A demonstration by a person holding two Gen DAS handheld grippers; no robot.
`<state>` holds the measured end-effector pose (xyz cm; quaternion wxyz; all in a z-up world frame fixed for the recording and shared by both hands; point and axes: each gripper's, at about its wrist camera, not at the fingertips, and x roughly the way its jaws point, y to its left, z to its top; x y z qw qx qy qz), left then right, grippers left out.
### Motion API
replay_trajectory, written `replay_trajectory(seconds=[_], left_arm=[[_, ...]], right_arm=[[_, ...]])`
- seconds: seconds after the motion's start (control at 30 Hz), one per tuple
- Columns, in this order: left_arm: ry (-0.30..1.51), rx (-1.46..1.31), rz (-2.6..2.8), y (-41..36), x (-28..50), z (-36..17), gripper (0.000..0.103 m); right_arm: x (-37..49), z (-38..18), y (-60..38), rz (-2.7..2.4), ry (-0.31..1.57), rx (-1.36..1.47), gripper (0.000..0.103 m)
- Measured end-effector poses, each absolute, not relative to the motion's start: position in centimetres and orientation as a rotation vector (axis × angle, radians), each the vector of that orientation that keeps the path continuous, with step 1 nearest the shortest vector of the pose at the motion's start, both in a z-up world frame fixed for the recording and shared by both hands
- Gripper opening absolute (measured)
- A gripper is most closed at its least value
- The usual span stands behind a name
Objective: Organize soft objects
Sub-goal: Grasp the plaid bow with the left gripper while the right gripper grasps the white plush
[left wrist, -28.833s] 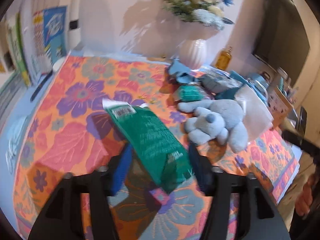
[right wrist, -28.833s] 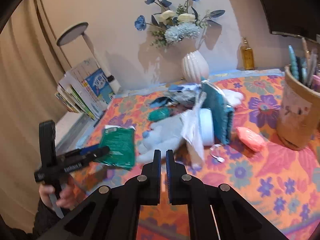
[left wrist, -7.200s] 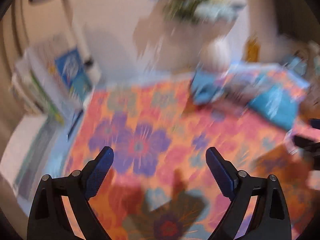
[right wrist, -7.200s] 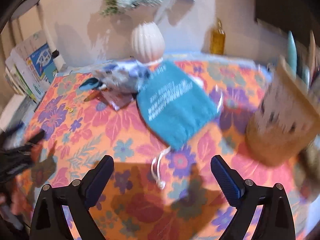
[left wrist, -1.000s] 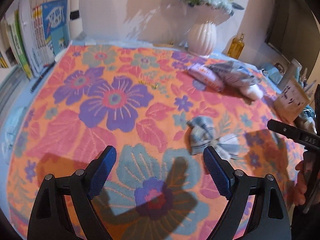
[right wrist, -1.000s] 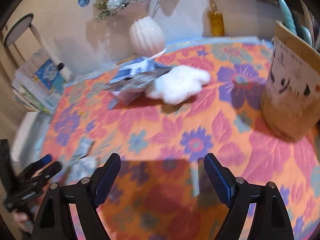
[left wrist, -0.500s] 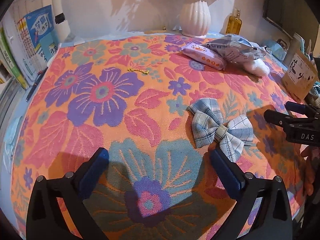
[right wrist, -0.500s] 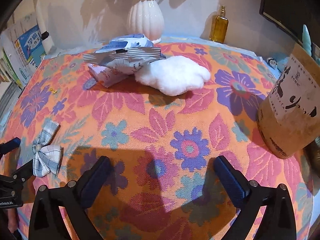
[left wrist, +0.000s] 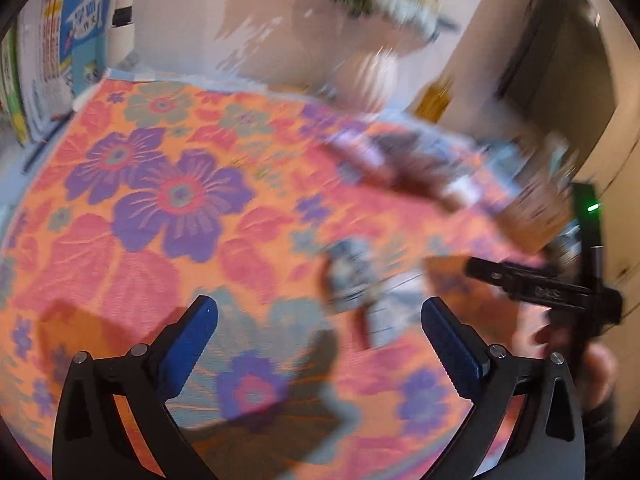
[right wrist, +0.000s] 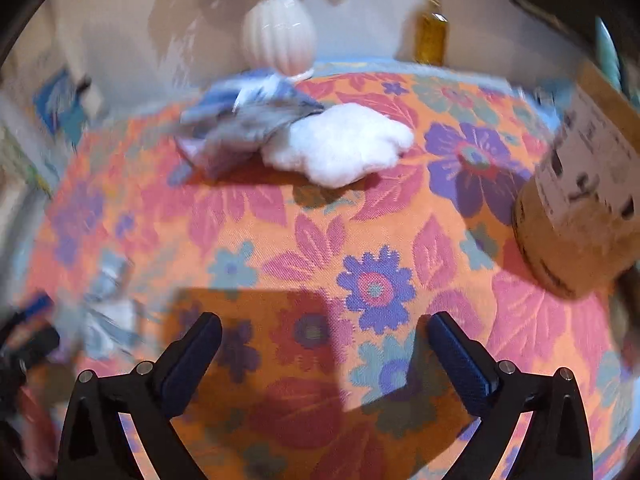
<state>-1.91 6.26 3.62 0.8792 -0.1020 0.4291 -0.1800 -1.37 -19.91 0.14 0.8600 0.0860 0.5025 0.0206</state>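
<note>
On the floral tablecloth [left wrist: 168, 216], just ahead-right of the left gripper [left wrist: 316, 320], a plaid fabric bow [left wrist: 360, 284] is seen, blurred. Both the left gripper and the right gripper [right wrist: 320, 344] are spread wide, nothing held. Bow is judged light, limp, non-fragile; best pinched at the centre knot. White fluffy pad [right wrist: 340, 144] lies well apart, touching a crinkly packet [right wrist: 244, 120].

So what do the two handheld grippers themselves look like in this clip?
Both match: the left gripper and right gripper have matte black forked frames with silver screw heads and ribbed dark-blue pads on the fingers. Seen from the left wrist view, the right one's black body carries faint lettering and a green light; a bare hand grips it.
</note>
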Motion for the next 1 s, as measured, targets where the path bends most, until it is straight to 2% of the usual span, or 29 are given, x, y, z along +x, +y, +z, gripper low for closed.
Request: replay_trajectory(seconds=[0.1, 0.17, 0.23, 0.3, 0.47, 0.7, 0.77, 0.8, 0.9, 0.97, 1.0], left_arm=[[0.897, -0.181, -0.366, 5.0, -1.2, 3.9, 0.102], [0.911, -0.126, -0.353, 3.6, -0.3, 3.4, 0.102], [0.929, -0.100, -0.351, 2.9, 0.3, 2.6, 0.102], [0.937, -0.058, -0.339, 1.8, 0.5, 1.7, 0.102], [0.930, 0.103, -0.290, -0.4, 0.3, 0.9, 0.102], [0.942, 0.052, -0.302, 0.5, 0.5, 0.7, 0.102], [0.942, 0.074, -0.291, 0.1, 0.5, 0.7, 0.102], [0.942, 0.083, -0.288, 0.0, 0.6, 0.6, 0.101], [0.932, 0.089, -0.307, -0.2, 0.3, 0.6, 0.087], [0.915, 0.102, -0.312, -0.4, 0.0, 0.7, 0.069], [0.907, 0.109, -0.325, -0.6, -0.2, 0.8, 0.064]], right_arm=[[-1.2, 2.5, -22.8, 0.020, 0.970, 0.386, 0.101], [-0.3, 3.8, -23.1, -0.009, 0.930, 0.334, 0.100], [1.3, 4.1, -22.5, -0.043, 0.949, 0.217, 0.092], [2.5, 3.6, -22.3, -0.009, 0.987, 0.204, 0.089], [5.8, 2.1, -22.7, 0.027, 1.013, 0.295, 0.089], [9.3, -0.2, -20.6, 0.010, 1.037, 0.272, 0.089], [9.2, -0.2, -20.0, -0.017, 1.016, 0.212, 0.080], [8.9, -0.2, -19.8, -0.034, 1.016, 0.171, 0.070], [7.3, 0.2, -20.4, 0.002, 1.008, 0.184, 0.059], [5.6, 0.6, -21.3, 0.010, 1.007, 0.205, 0.058], [4.7, 0.8, -21.7, 0.010, 0.999, 0.216, 0.058]])
